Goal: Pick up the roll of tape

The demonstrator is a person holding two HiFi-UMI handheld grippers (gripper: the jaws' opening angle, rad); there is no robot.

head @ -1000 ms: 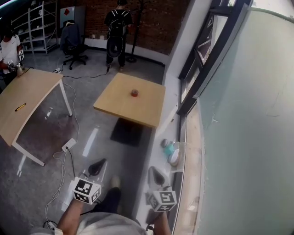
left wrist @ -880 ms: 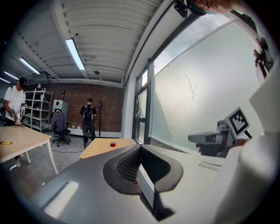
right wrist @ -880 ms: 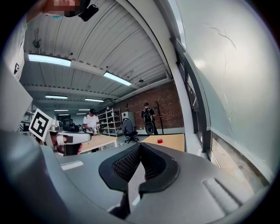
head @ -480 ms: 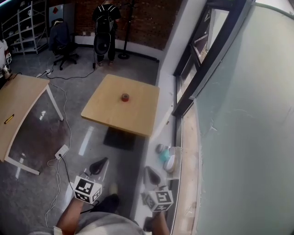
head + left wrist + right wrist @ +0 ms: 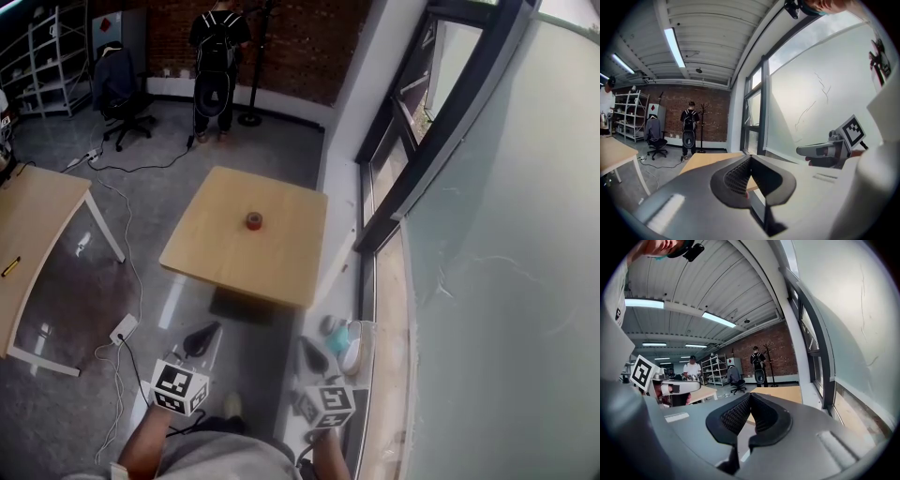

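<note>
left gripper (image 5: pixel 200 339) low in the head view, jaws pressed together, empty. roll of tape (image 5: pixel 253 220), red, lies flat near the middle of the square wooden table (image 5: pixel 281 267), well apart from both grippers. right gripper (image 5: pixel 314 356) near the dark window frame (image 5: pixel 412 169), jaws likewise closed, empty.

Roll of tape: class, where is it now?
In the head view, the roll of tape lies alone near the middle of the square wooden table, left of the window wall.
</note>
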